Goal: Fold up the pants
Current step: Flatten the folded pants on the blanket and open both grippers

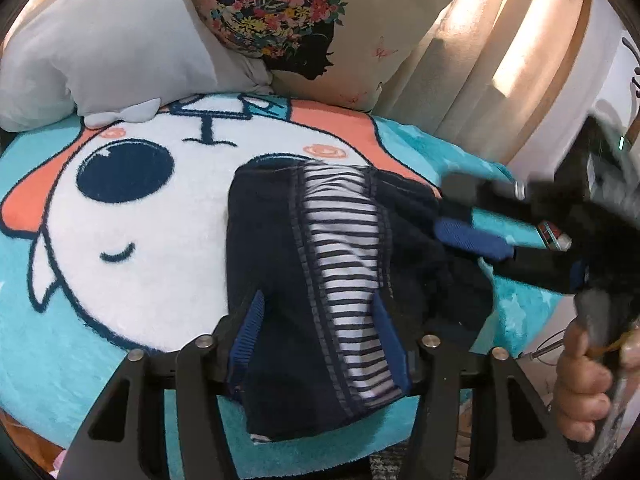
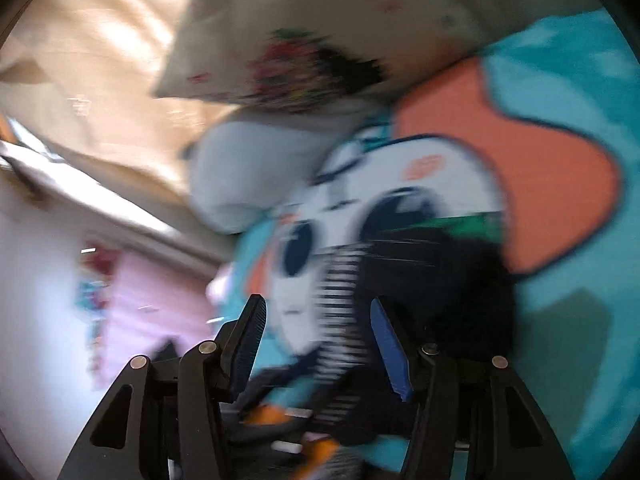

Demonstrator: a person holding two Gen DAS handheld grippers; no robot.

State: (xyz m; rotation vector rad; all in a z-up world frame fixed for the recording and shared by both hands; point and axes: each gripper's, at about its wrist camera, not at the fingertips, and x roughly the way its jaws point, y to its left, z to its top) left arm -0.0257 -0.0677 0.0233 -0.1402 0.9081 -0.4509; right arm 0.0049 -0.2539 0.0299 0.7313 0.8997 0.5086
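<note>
Small navy pants [image 1: 280, 264] with a blue-and-white striped lining lie bunched on a round cartoon rug [image 1: 132, 240]. My left gripper [image 1: 318, 312] is open, its blue-padded fingers [image 1: 250, 324] straddling the near part of the pants. My right gripper [image 1: 456, 220] comes in from the right with its fingers apart at the pants' right edge, held by a hand [image 1: 584, 380]. The right wrist view is badly motion-blurred; its gripper [image 2: 316, 336] is open over the pants [image 2: 420, 280] on the rug [image 2: 560, 160].
A grey plush pillow [image 1: 100, 52] and a beige cushion with a flower-haired silhouette [image 1: 320, 28] lean at the rug's far edge. Beige curtains [image 1: 520, 40] hang at the back right. The rug's near edge [image 1: 280, 468] lies close below my left gripper.
</note>
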